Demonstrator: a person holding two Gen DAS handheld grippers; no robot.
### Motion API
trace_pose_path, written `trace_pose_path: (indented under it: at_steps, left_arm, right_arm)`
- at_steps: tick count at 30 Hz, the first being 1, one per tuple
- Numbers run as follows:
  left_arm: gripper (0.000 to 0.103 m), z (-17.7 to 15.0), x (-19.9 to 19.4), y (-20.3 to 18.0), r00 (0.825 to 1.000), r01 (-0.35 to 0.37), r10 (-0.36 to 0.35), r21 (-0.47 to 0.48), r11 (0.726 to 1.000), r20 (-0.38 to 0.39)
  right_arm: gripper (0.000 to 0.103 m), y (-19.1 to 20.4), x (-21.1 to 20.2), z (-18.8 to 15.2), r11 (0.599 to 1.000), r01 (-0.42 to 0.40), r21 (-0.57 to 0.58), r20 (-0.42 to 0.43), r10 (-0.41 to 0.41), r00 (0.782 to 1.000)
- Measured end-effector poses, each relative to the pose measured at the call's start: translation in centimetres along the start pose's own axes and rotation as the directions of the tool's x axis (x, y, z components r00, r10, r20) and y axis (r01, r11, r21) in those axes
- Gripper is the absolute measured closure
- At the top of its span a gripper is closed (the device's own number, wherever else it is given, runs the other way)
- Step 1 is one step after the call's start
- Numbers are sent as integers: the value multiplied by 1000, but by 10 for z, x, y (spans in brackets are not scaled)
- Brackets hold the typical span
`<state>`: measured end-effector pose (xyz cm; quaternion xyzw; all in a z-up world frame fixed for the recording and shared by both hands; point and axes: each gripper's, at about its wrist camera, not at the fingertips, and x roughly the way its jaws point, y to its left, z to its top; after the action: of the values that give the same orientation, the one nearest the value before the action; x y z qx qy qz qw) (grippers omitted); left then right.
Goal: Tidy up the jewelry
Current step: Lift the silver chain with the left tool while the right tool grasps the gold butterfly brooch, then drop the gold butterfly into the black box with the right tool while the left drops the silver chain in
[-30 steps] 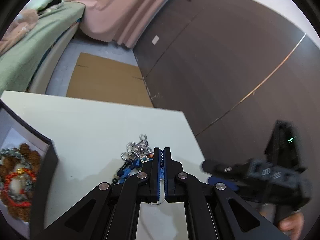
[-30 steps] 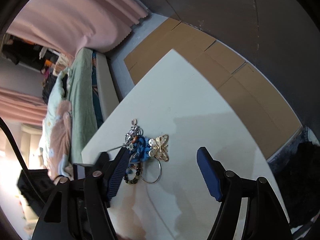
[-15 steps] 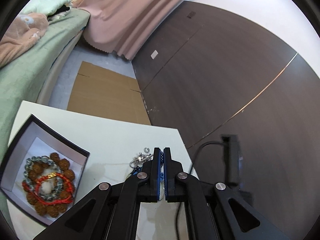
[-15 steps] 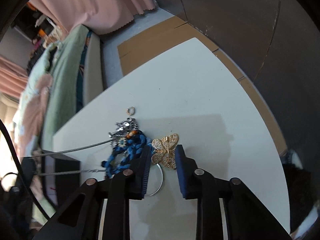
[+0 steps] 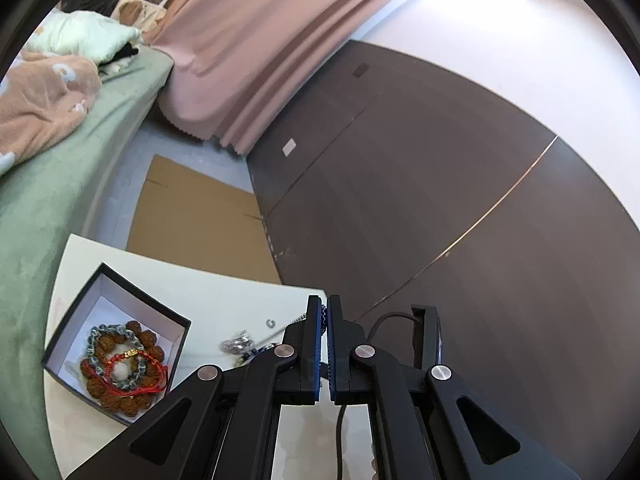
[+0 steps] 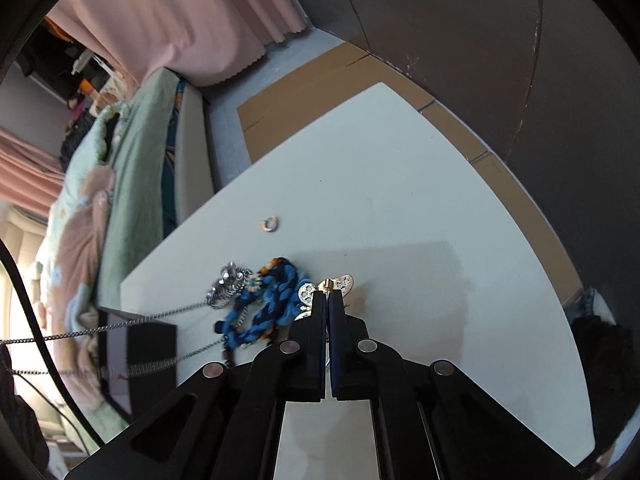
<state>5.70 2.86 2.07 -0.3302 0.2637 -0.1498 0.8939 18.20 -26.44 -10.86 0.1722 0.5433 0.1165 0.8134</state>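
Since a second ago my right gripper [image 6: 328, 300] has gone from wide open to fully closed, its jaws having just been closing, and they now pinch the gold butterfly pendant [image 6: 344, 284] at the middle, wings showing either side of the tips. Over the same time my left gripper [image 5: 324, 306] has risen, so the black box [image 5: 120, 284] has come wholly into its view.

Only the left view shows into that box: brown bead bracelets [image 5: 108, 396], a grey-blue bead ring and a red cord bracelet [image 5: 136, 372] lie on its white lining. Only the right view shows the loose pile clearly: a blue braided bracelet [image 6: 264, 304] just left of the butterfly, a silver cluster [image 6: 228, 284] beside it, and a small ring [image 6: 271, 224] lying apart, farther up the worktop [image 6: 400, 200].

My left gripper is closed, with a thin chain [image 6: 120, 320] running taut from the pile toward it; the pinch itself I cannot make out.

Right of the butterfly the worktop is bare to its curved edge. The box sits near the edge on the bed [image 5: 60, 184] side.
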Motion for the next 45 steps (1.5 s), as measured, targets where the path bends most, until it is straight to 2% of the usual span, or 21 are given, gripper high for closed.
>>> trace_pose_path:
  at_steps: [6, 16, 21, 27, 31, 38, 42, 45]
  left_arm:
    - [101, 12, -29, -13, 997, 4, -5, 4, 1000, 83]
    - [101, 36, -77, -52, 982, 4, -16, 62, 998, 186]
    - [101, 53, -102, -79, 971, -22, -10, 129, 991, 240]
    - [101, 68, -124, -93, 959, -63, 12, 173, 983, 284]
    - [101, 83, -140, -101, 947, -99, 31, 199, 975, 320]
    - [101, 108, -167, -118, 924, -152, 51, 243, 958, 379]
    - [101, 115, -186, -130, 909, -182, 56, 271, 945, 414]
    - [101, 120, -195, -134, 899, -203, 64, 283, 937, 433]
  right_arm:
    - [100, 10, -16, -7, 995, -102, -9, 19, 103, 995]
    - [100, 34, -31, -14, 979, -195, -59, 27, 196, 980]
    - [100, 37, -34, -14, 971, -230, -66, 31, 233, 972]
    - [100, 49, -35, -18, 955, -284, -84, 17, 287, 958]
    - [100, 64, -41, -23, 929, -353, -113, 20, 358, 934]
    - [100, 97, -48, -36, 859, -478, -183, 4, 487, 873]
    - [100, 117, -43, -46, 831, -514, -215, -26, 521, 853]
    - [100, 130, -36, -52, 819, -526, -229, -51, 530, 846]
